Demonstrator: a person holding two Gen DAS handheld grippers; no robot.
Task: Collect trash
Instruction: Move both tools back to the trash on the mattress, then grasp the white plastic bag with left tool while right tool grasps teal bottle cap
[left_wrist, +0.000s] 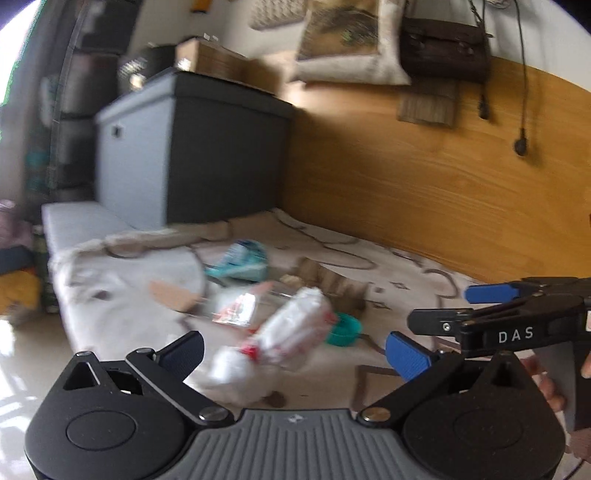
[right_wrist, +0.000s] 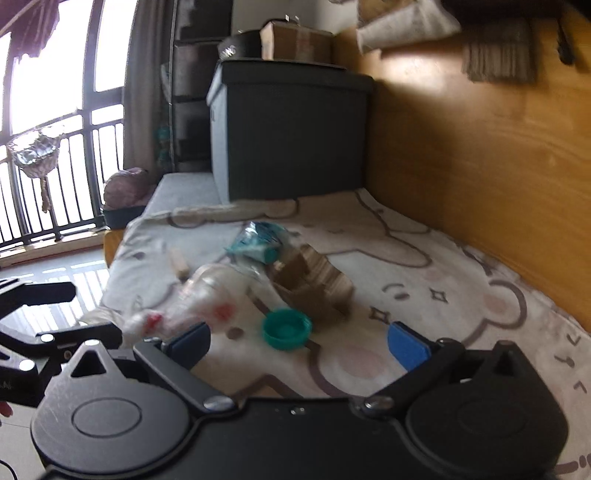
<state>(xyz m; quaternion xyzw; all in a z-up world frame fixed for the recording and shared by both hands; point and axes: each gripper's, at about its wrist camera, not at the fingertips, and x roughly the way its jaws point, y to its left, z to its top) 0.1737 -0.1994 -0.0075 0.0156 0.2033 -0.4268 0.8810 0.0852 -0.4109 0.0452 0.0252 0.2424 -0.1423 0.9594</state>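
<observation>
**Trash strewn on the bear-print blanket, both tongs apart**

Left to right on the blanket (right_wrist: 424, 236): a crumpled clear plastic bottle (left_wrist: 291, 332), a teal wrapper (right_wrist: 258, 240), a teal cap (right_wrist: 286, 328), torn cardboard (right_wrist: 314, 284). The left gripper (left_wrist: 295, 350) gapes around the bottle; the right gripper (right_wrist: 299, 341) spreads near the cap, empty. A grey storage box (right_wrist: 291, 136) stands behind. Only the right view shows the balcony railing (right_wrist: 55, 177).
</observation>
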